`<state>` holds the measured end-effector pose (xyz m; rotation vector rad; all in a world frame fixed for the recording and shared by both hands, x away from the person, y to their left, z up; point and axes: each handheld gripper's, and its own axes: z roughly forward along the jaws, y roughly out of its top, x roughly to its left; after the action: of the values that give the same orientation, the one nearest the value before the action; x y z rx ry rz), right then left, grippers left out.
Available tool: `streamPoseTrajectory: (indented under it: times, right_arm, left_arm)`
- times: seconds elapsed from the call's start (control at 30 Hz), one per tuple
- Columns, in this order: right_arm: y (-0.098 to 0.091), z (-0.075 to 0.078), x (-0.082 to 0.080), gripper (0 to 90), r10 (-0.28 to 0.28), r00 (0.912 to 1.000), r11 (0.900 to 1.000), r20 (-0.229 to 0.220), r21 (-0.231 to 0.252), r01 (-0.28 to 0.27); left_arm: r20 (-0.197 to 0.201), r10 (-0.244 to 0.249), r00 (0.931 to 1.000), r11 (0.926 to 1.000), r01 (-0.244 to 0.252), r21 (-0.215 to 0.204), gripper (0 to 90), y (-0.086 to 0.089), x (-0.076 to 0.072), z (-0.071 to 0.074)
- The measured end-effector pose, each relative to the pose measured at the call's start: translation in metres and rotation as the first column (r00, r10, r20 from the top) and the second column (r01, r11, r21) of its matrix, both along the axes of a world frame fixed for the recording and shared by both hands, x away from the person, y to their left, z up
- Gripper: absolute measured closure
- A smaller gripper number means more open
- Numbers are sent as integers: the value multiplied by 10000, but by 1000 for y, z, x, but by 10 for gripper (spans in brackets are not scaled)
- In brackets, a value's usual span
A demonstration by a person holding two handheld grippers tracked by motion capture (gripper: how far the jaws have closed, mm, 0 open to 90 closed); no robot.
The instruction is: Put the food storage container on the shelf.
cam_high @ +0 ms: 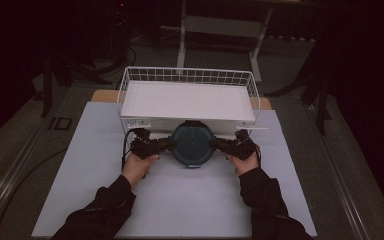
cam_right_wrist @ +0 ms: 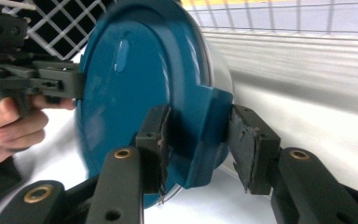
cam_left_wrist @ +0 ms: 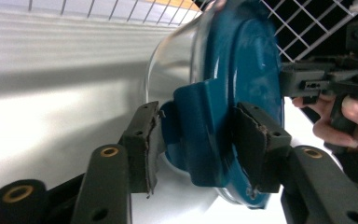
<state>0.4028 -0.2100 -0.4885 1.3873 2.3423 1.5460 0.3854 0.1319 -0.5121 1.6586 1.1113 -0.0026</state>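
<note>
At table centre, just near of the rack [cam_high: 130, 90], sits a round container [cam_high: 192, 144]: clear bowl body with a blue lid [cam_left_wrist: 242, 79] and a blue latch tab on each side. It is held between both grippers, one per side, so the load is balanced and it stays level.

Left gripper [cam_high: 152, 146] comes in from the left. In the left gripper view its jaws straddle the left tab [cam_left_wrist: 200, 135], narrow. The right-hand pad looks pressed on the tab; a slight gap shows at the other pad, so full clamp is not certain. Right gripper [cam_high: 230, 145] mirrors it from the right. In the right gripper view its jaws bracket the right tab [cam_right_wrist: 198, 135], one pad touching, the other with a small gap.

Tabs are the only graspable edges, hence the side grips. Whether the container rests on the table or is lifted, cannot tell.

The rack, white wire with a white tray [cam_high: 187, 100] inside, stands just beyond, touching or nearly so.
</note>
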Motion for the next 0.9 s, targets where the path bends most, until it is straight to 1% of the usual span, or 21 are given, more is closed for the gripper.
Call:
streamPoseTrajectory:
  times: [0.07,0.13,0.17,0.2,0.27,0.3,0.33,0.37,0.4,0.43,0.47,0.5,0.53,0.63,0.7,0.73,0.77,0.8,0.83,0.87,0.9]
  right_arm:
    - [1,-2,2,556,-94,10000,9999,13,-35,94]
    - [2,-4,2,554,-136,9998,9998,134,148,134]
    - [2,-4,2,551,-180,9997,9997,186,169,177]
    - [3,-5,1,540,-272,9993,9995,241,149,268]
    - [6,-3,0,524,-421,9986,9991,309,-11,421]
    - [6,-4,1,511,-380,9969,9992,688,-80,386]
    - [7,-3,0,507,-534,9979,9985,366,-83,538]
    - [7,-3,1,503,-534,9977,9985,428,-74,537]
    - [8,-3,2,501,-607,9972,9981,432,-85,611]
    - [9,-2,2,503,-716,9970,9974,287,-59,718]
    - [9,-2,3,503,-762,9968,9971,235,-58,763]
    - [9,-2,3,503,-762,9968,9971,235,-58,763]
    - [11,-1,2,502,-837,9965,9965,90,-53,837]
    - [11,-2,3,493,-879,9961,9961,73,-9,879]
    - [10,-2,4,467,-901,9959,9959,35,-14,901]
    - [10,-2,4,465,-925,9957,9957,61,-21,925]
    - [10,-2,3,464,-930,9956,9957,130,-27,930]
    - [10,-2,3,457,-918,9957,9958,151,-13,918]
    - [10,-1,2,439,-922,9956,9957,140,18,922]
    - [10,-1,2,435,-793,9959,9968,440,101,790]
    - [8,0,2,432,-862,9935,9962,739,-10,865]
  left_arm:
    - [304,54,9995,9998,-59,174,501,-1,-1,1]
    - [232,166,9996,9997,-170,198,506,-1,0,3]
    - [335,205,9992,9991,-217,352,499,-1,-1,4]
    - [497,264,9984,9985,-287,464,473,-1,-2,3]
    - [422,366,9984,9987,-381,342,416,1,-1,1]
    - [422,366,9984,9987,-381,342,391,1,-1,1]
    - [462,558,9974,9982,-567,194,374,1,-1,-2]
    - [487,682,9965,9975,-690,136,373,0,-1,-2]
    - [654,858,9942,9959,-875,245,356,-1,0,-2]
    - [698,955,9930,9949,-976,263,348,-1,1,-2]
    - [542,1083,9926,9939,-1093,149,348,-2,1,-1]
    - [542,1083,9926,9939,-1093,149,348,-2,1,-1]
    - [676,1039,9923,9938,-1063,322,348,1,4,-2]
    - [622,1019,9928,9939,-1044,369,348,1,5,-1]
    - [719,1000,9924,9935,-1036,476,348,0,5,0]
    - [894,793,9928,9946,-848,602,347,0,4,2]
    - [940,800,9924,9943,-861,630,345,-1,3,2]
    - [965,661,9931,9958,-718,561,340,0,2,3]
    - [945,512,9942,9974,-558,466,290,0,1,4]
    - [880,482,9949,9977,-522,439,253,-2,-1,6]
    - [1101,284,9935,9981,-342,509,229,-1,-1,6]
